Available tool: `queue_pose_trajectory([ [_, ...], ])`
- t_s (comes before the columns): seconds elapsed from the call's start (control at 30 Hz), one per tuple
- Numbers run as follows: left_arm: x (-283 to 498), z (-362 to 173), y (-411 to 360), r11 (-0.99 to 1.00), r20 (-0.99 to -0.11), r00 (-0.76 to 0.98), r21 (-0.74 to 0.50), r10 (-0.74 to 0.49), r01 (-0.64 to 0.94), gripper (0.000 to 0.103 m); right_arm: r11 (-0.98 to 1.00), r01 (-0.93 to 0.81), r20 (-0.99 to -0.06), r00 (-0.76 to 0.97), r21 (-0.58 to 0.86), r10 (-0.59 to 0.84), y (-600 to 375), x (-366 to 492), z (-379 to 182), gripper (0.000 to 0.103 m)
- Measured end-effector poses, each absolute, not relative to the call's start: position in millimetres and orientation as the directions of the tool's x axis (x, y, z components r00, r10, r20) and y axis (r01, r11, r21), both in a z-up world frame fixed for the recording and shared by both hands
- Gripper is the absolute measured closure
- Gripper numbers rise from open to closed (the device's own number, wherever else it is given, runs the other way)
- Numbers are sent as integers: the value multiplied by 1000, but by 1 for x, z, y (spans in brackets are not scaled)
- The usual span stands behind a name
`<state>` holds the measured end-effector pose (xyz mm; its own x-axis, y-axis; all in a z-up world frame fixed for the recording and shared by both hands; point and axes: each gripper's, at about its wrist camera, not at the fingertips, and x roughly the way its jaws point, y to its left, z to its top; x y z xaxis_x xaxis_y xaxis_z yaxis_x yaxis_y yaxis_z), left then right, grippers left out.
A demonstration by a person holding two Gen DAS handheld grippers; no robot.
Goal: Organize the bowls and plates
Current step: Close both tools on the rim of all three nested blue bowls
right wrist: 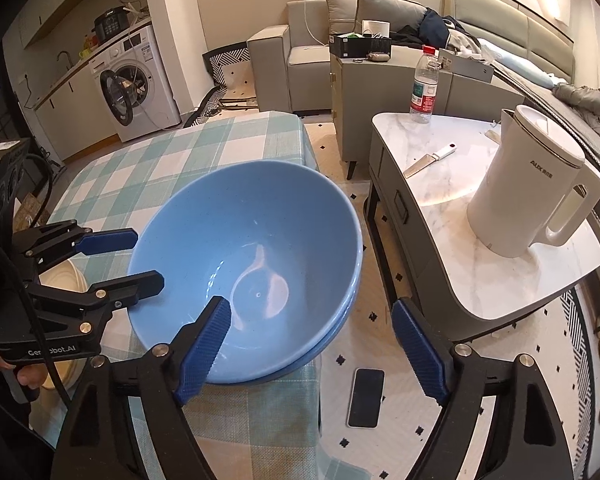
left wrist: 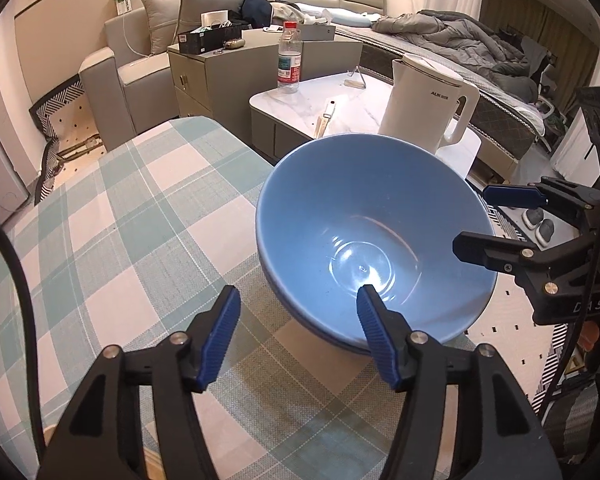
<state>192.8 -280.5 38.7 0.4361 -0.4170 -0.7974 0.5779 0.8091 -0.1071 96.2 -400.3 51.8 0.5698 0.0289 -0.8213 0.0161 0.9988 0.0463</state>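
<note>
Blue bowls (left wrist: 364,236), one nested in the other, sit at the corner of our checked tabletop (left wrist: 120,220), partly overhanging its edge. Our left gripper (left wrist: 296,336) has its fingers apart around the near rim, neither pad pressing on it. Our right gripper (right wrist: 312,348) stands wide open at the opposite rim, one finger inside the bowl, the other outside over the floor, where a phone (right wrist: 366,397) lies. Nearby stands a white kettle (right wrist: 528,184).

We count two blue bowls (right wrist: 260,248) nested together, one cream plate (right wrist: 66,280), one kettle (right wrist: 528,188), one bottle (right wrist: 424,84), one knife (right wrist: 428,160), one phone (right wrist: 366,398).
</note>
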Motion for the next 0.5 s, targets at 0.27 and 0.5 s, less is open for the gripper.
queue_pose_trajectory([
  [0.27,199,36,-271,827,-794,435,-145,-425,544,26,996,26,-821,569,85,55,-406,101,46,17],
  [0.5,203,34,-270,822,-793,419,-171,-442,543,26,991,30,-814,574,127,87,-411,105,40,17],
])
